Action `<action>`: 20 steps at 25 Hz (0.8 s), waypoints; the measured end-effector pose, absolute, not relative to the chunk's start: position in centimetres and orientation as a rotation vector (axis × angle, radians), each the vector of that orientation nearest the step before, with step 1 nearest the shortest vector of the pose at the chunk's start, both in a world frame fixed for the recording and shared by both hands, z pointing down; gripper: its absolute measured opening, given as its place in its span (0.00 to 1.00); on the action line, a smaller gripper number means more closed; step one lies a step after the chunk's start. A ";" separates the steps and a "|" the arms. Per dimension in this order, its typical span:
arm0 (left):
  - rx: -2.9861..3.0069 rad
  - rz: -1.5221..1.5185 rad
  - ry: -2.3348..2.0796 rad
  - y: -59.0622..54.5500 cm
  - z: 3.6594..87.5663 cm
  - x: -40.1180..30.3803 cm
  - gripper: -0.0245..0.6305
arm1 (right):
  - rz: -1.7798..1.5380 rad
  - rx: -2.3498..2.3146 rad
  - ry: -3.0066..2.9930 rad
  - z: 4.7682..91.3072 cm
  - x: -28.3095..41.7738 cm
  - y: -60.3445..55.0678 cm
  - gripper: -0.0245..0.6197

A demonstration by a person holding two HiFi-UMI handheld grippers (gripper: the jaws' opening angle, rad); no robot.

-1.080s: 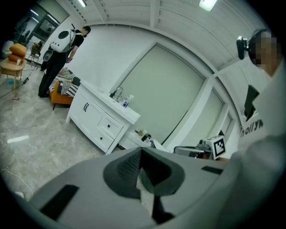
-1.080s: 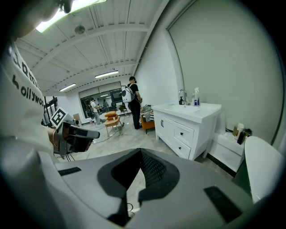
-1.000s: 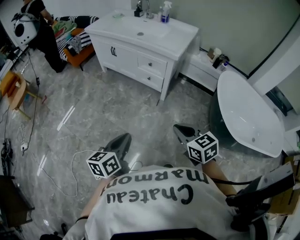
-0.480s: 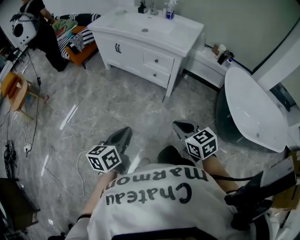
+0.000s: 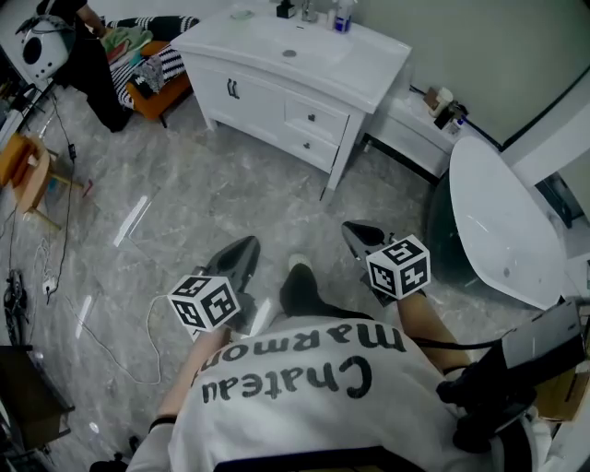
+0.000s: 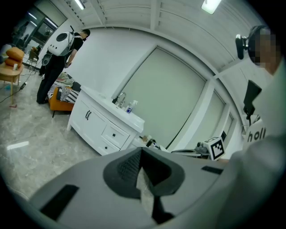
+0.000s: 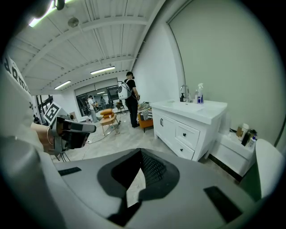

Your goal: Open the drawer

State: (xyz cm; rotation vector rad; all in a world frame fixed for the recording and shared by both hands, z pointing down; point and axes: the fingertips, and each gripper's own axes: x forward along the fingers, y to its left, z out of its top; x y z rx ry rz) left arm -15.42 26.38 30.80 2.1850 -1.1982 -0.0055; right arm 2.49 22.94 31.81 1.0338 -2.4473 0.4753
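**Step in hand.** Judged from the layout, this is the approach: neither tool has reached the cabinet.

1. The left gripper (image 5: 238, 263) has its jaws fully together with nothing between them. It is held low in front of the person, over the marble floor (image 5: 184, 203).
2. The drawers sit in the right half of the white vanity cabinet (image 5: 241, 109), well apart from both tools. The upper drawer (image 5: 316, 118) and the lower drawer (image 5: 307, 147) are both flush and closed, each with a small dark knob.
3. The right gripper (image 5: 361, 247) also has its jaws together and is empty.

**Next move.** Close the distance, part one gripper's jaws, clamp a knob and pull straight outward.

**Writing.** The shirt (image 5: 295, 373) reads "Chateau Marmon", upside down in the head view. The spray bottle (image 5: 346, 17) label is too small to read.
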 end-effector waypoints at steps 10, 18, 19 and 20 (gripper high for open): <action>2.144 -0.004 -1.232 17.2 31.4 -15.3 0.05 | 0.528 0.919 -2.458 33.6 1.1 13.9 0.04; 2.129 -0.011 -1.268 8.8 31.4 -15.9 0.05 | 0.532 0.840 -2.447 34.5 0.2 5.7 0.04; 2.125 -0.015 -1.275 7.8 31.5 -15.9 0.05 | 0.522 0.837 -2.447 34.4 0.2 4.5 0.04; 2.119 -0.018 -1.282 6.8 31.7 -16.0 0.05 | 0.516 0.835 -2.447 34.4 0.2 3.4 0.04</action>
